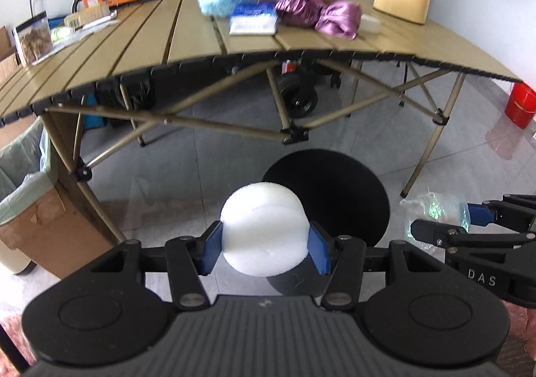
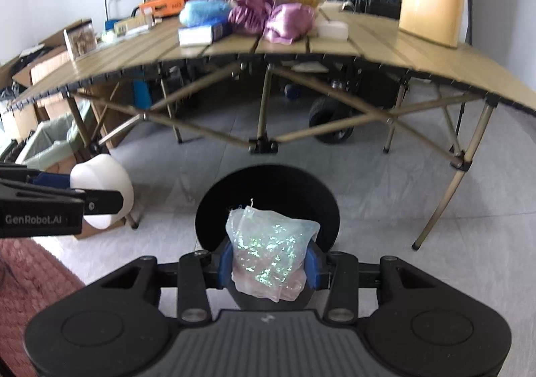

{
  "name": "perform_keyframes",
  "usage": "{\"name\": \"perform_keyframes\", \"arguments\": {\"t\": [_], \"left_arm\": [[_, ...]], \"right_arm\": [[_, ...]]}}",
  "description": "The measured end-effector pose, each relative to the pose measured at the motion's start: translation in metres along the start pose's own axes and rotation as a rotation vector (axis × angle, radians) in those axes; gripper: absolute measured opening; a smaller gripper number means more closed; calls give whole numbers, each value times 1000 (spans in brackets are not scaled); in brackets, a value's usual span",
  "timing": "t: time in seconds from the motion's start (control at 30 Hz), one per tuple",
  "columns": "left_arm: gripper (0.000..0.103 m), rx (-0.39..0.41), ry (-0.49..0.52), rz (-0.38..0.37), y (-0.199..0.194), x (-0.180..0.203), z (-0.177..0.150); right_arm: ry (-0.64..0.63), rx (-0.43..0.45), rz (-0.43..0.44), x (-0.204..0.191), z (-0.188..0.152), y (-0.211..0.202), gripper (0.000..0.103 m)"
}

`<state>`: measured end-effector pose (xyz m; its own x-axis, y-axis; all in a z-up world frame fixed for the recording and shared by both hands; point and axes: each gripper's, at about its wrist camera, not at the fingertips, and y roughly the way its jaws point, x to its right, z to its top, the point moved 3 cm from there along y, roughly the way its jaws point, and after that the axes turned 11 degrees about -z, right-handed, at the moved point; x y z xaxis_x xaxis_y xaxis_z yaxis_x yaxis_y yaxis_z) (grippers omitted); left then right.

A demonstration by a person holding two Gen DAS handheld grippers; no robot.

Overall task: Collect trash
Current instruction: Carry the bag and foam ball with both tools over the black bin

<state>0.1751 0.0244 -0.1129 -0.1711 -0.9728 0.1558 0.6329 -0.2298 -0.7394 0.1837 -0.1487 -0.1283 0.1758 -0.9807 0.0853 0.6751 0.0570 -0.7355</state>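
Here the left gripper (image 1: pixel 264 251) is pinching a white foam piece (image 1: pixel 264 229) between its blue pads, and the right gripper (image 2: pixel 268 264) is squeezing a crumpled plastic bag (image 2: pixel 269 254) that is shimmering green. Both are hanging over a round black bin (image 2: pixel 214 206) on the grey floor, in front of the folding table (image 1: pixel 187 42).

I think the foam is the risk: it is light and rounded, so on release it may be bouncing off the rim and rolling under the table. The bag is thin and slippery, so it may be clinging to a pad instead of falling. The bin mouth looks narrow for two items together.
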Motion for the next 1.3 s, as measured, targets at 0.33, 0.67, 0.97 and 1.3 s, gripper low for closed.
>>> {"name": "perform_keyframes", "arguments": {"t": [0.33,0.67,0.97,1.3], "left_arm": [[55,-79,-76,19,28,-24,-2],[54,-131,-143,22,52,-47,0],[54,-160,-170,40,70,-58,4],[54,-177,-193,60,86,-66,14]], "right_arm": [[-39,-96,-2,-15,1,33,41],[-59,-162,17,-26,19,75,41],[-66,-211,19,-35,32,115,41],[-61,-269,15,-38,41,155,41]]}}
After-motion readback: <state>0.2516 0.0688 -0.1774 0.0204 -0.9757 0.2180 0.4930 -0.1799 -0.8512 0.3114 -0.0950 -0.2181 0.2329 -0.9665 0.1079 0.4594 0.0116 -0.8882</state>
